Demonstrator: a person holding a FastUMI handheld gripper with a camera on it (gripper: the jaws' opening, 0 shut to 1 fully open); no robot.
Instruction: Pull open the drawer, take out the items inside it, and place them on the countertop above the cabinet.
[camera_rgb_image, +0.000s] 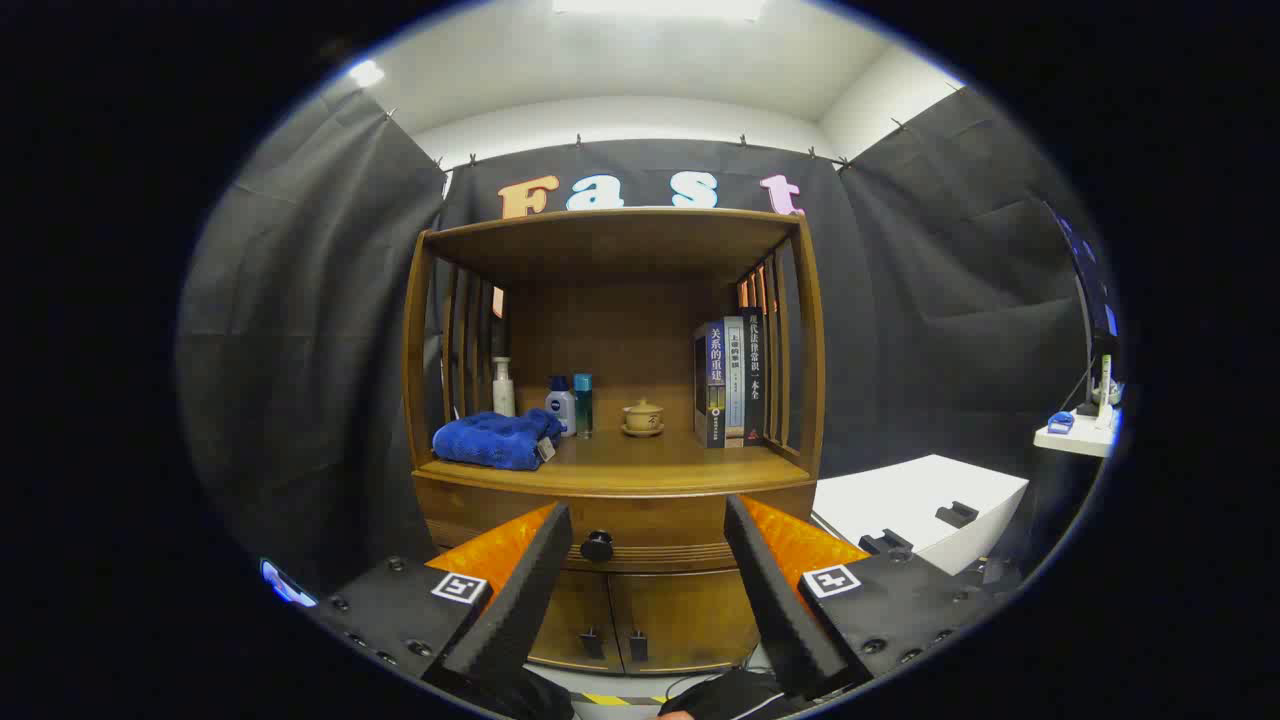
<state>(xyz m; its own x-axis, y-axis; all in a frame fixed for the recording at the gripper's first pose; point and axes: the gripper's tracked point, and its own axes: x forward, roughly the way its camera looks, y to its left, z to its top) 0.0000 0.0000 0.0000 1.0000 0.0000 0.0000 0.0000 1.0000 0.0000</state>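
Gripper (645, 535) wide open and empty, fingers spread either side of the drawer knob (597, 546), short of touching it. Opening step not yet begun, by the look of it: drawer (640, 525) shut flush in the front of the wooden cabinet (812, 330), contents hidden. Next move likely to call for easing forward, closing both fingers on the small round knob, then a straight pull outward, level enough to keep the drawer from binding. Below the drawer, two cupboard doors (640, 618), closed. Just above it, the countertop (640, 462), the place meant for whatever comes out, already partly taken: folded blue towel (495, 438) toward one end, a white pump bottle (503, 388) behind it, two smaller bottles (570, 405) beside that, a lidded cup on a saucer (642, 416) near the middle, a row of upright books (730, 380) at the other end. Open room left along the front edge between towel and books.
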